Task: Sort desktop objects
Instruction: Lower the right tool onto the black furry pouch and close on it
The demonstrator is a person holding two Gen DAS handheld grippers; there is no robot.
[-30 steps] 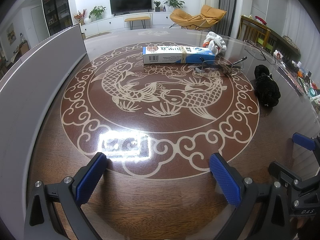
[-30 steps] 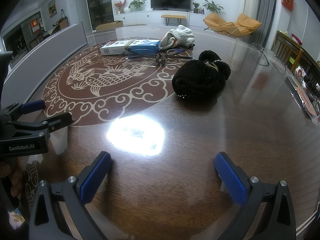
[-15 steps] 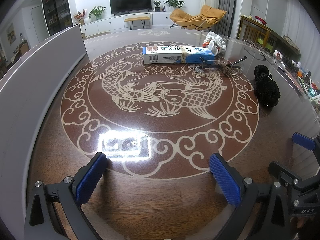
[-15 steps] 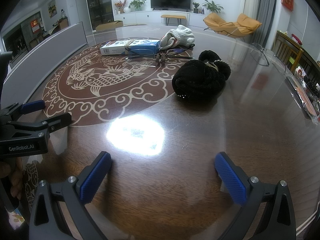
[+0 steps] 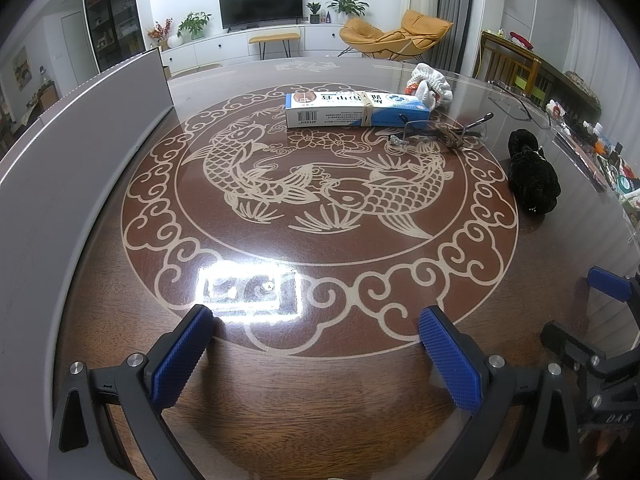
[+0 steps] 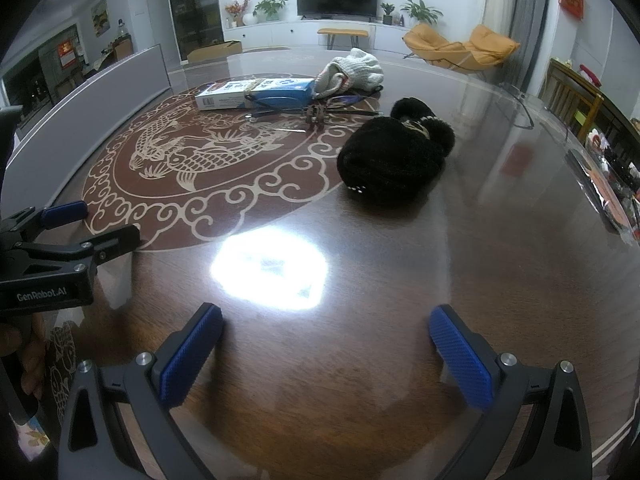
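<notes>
A blue and white toothpaste box lies at the far side of the round table, also in the right wrist view. White knitted gloves lie just behind it. Glasses lie in front of the box. A black fluffy hat sits to the right. My left gripper is open and empty near the table's front. My right gripper is open and empty, with the hat ahead of it.
The glass-topped table has a carp pattern. A long grey box runs along its left edge. Small clutter sits at the right rim. Each gripper shows at the edge of the other's view.
</notes>
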